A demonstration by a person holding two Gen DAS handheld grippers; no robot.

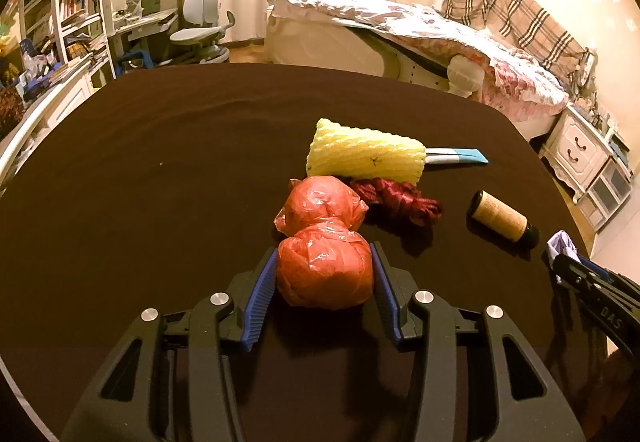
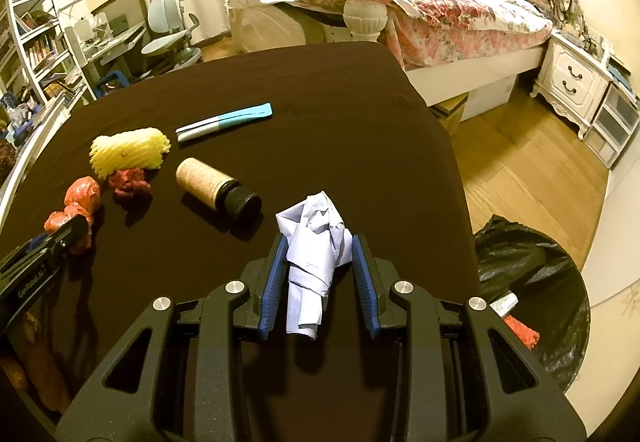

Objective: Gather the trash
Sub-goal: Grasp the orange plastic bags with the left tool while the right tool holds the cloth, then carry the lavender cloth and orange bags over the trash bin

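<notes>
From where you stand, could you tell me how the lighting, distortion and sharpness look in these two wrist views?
Left wrist view: warm orange cast, strong fisheye bending the table edge, dark vignette corners; the red plastic bag is sharp with small glare spots. Right wrist view: same warm cast and curvature; the crumpled paper is crisp, the bottle throws a soft shadow, and the black bin bag glints faintly.

The knotted orange plastic bag (image 1: 324, 242) is thin, glossy and crinkled. The yellow foam net sleeve (image 1: 364, 153) looks ribbed and matt. The crumpled white paper (image 2: 316, 250) is creased. Matt dark cloth, perhaps felt, covers the counter (image 1: 160, 169).
</notes>
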